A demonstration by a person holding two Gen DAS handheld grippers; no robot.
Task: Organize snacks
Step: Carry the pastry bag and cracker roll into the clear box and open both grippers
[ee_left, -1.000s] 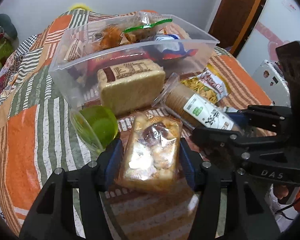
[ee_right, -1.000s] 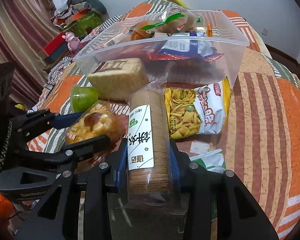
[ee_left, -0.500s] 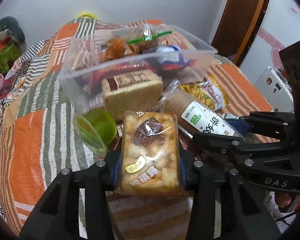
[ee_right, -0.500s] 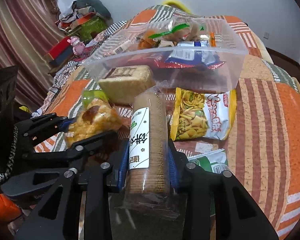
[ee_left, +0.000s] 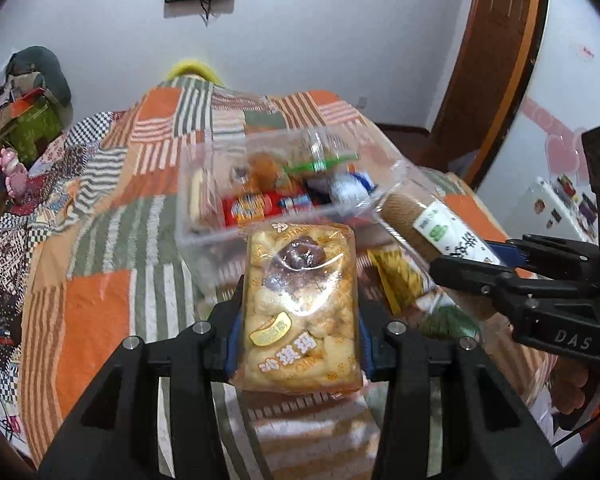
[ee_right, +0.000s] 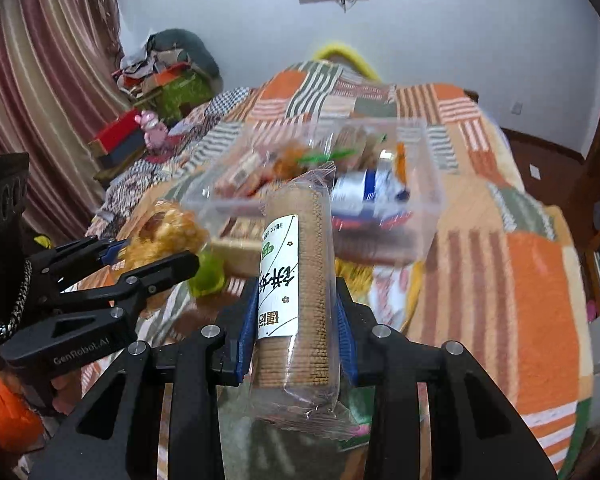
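My left gripper (ee_left: 298,338) is shut on a clear pack of yellow puffed-rice cake (ee_left: 300,312) and holds it in the air above the bed. My right gripper (ee_right: 296,330) is shut on a long sleeve of round brown biscuits (ee_right: 296,280) with a white label. Each gripper shows in the other's view: the right gripper (ee_left: 508,260) at the right edge, the left gripper (ee_right: 140,256) at the left. Beyond both stands a clear plastic bin (ee_left: 204,216), open-topped, with several snack packs inside.
A patchwork quilt (ee_left: 100,304) of orange, green and striped squares covers the bed. A green jelly cup (ee_right: 208,276), a beige cake block (ee_right: 236,250) and a yellow snack bag (ee_left: 400,280) lie in front of the bin. Clutter and a curtain (ee_right: 40,80) stand at the left.
Both grippers have risen with their snacks, lifting the rice cake pack and the biscuit sleeve off the quilt. The left jaws closed onto the pack. The bin now sits lower in view.
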